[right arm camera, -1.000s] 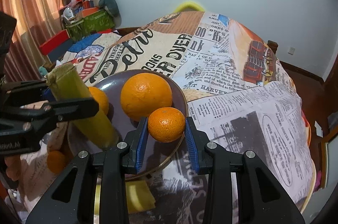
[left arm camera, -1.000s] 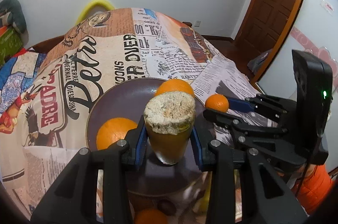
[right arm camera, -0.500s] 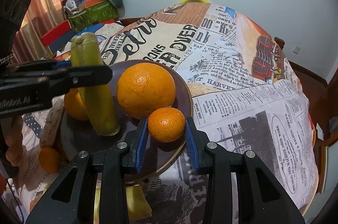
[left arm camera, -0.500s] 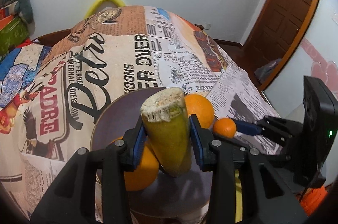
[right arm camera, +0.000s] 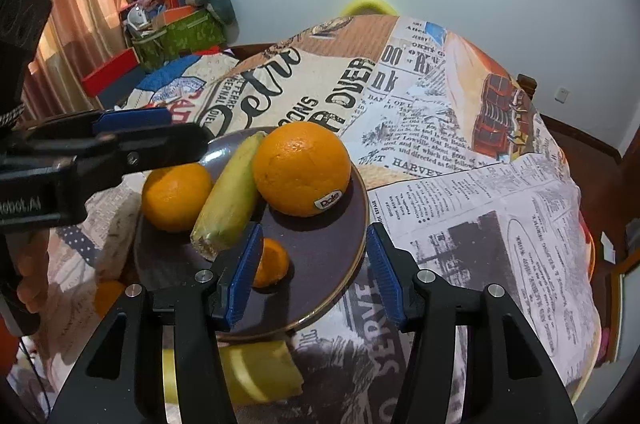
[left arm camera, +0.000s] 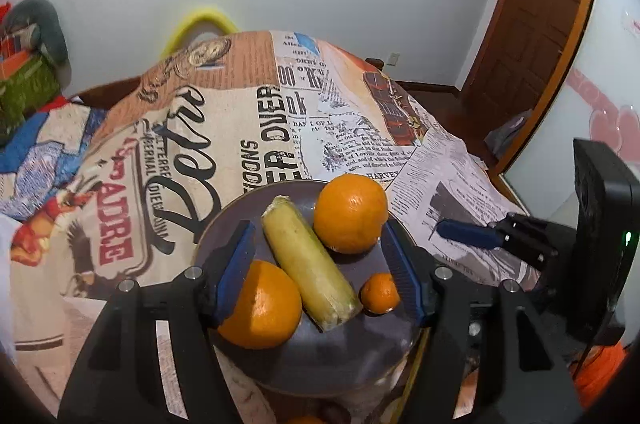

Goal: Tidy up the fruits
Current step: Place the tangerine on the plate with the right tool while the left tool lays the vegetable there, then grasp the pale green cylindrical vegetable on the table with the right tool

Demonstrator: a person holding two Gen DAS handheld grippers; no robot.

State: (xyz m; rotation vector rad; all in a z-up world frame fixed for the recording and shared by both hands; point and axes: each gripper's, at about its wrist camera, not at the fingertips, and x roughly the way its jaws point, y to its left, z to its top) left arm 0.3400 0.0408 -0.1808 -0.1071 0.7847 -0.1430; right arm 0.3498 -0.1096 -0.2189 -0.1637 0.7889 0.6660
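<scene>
A dark purple plate (left arm camera: 320, 364) (right arm camera: 320, 264) holds two big oranges (left arm camera: 350, 212) (left arm camera: 260, 306), a yellow-green corn cob (left arm camera: 310, 270) lying between them, and a small mandarin (left arm camera: 380, 292). In the right wrist view the cob (right arm camera: 230, 199), the stickered orange (right arm camera: 302, 167), the other orange (right arm camera: 176, 195) and the mandarin (right arm camera: 274, 262) show too. My left gripper (left arm camera: 318, 268) is open above the plate, empty. My right gripper (right arm camera: 312, 272) is open over the plate's near edge, empty.
The table is covered by a newspaper-print cloth (left arm camera: 180, 143). A yellow fruit (right arm camera: 256, 372) lies under the plate's near rim, and another orange (right arm camera: 106, 298) lies at its left. A yellow chair back (left arm camera: 200, 23) stands beyond the table. A wooden door (left arm camera: 540, 3) is at right.
My left gripper opened and let the corn cob lie down on the plate. My right gripper opened and left the mandarin on the plate. Both pulled back slightly.
</scene>
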